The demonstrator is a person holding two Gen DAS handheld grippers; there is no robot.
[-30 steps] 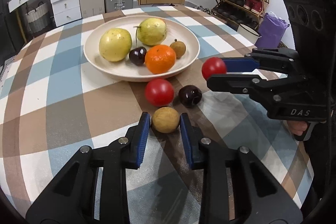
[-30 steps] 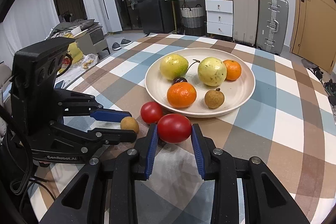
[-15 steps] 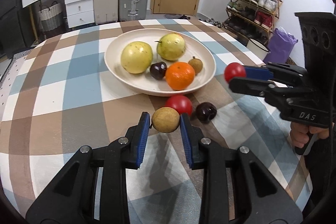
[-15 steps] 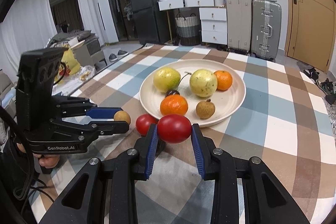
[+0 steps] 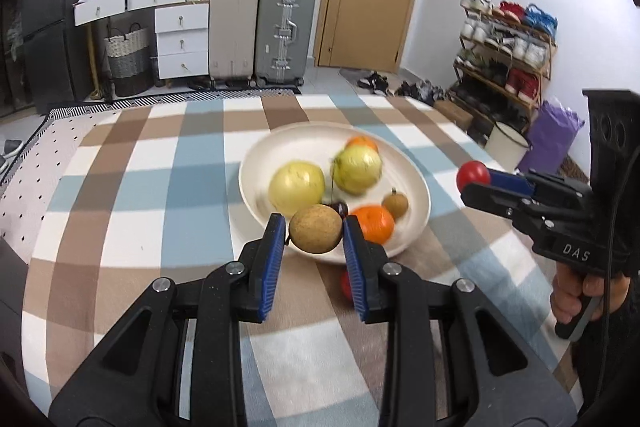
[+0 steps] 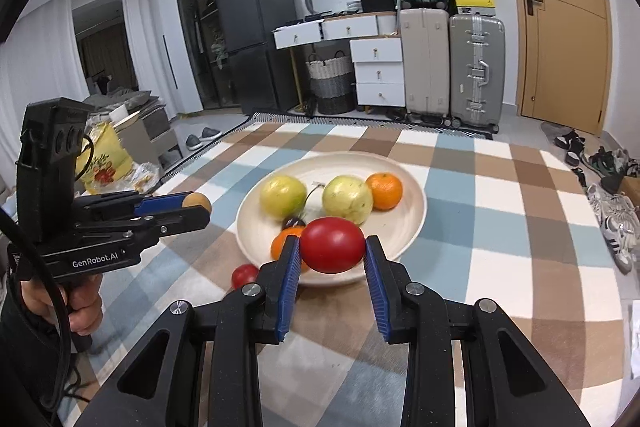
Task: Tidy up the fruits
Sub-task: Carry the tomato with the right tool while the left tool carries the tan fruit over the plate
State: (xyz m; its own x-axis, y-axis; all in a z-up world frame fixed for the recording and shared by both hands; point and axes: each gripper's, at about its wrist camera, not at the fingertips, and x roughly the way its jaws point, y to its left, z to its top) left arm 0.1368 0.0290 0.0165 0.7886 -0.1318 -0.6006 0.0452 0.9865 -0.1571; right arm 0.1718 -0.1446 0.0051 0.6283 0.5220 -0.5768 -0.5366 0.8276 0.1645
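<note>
Both tongs have lifted off the desk (image 5: 120, 187), left tongs (image 5: 315, 233) pinching a brown fruit (image 5: 316, 228), right tongs (image 6: 332, 247) pinching a tomato (image 6: 332, 245), seemingly bound for the plate (image 6: 408, 227).

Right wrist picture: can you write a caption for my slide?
Right gripper holds a red tomato above the fruit plate; left gripper holds a small brown fruit.

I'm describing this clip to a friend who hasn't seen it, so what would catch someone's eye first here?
Most striking are the two fruits held up in the foreground: the left gripper clamps a tan round fruit, and the right gripper clamps a red tomato. Behind them, a cream plate on the checked tablecloth holds two yellow-green fruits, oranges and smaller fruit, and another small tomato lies on the cloth beside the plate.
</note>
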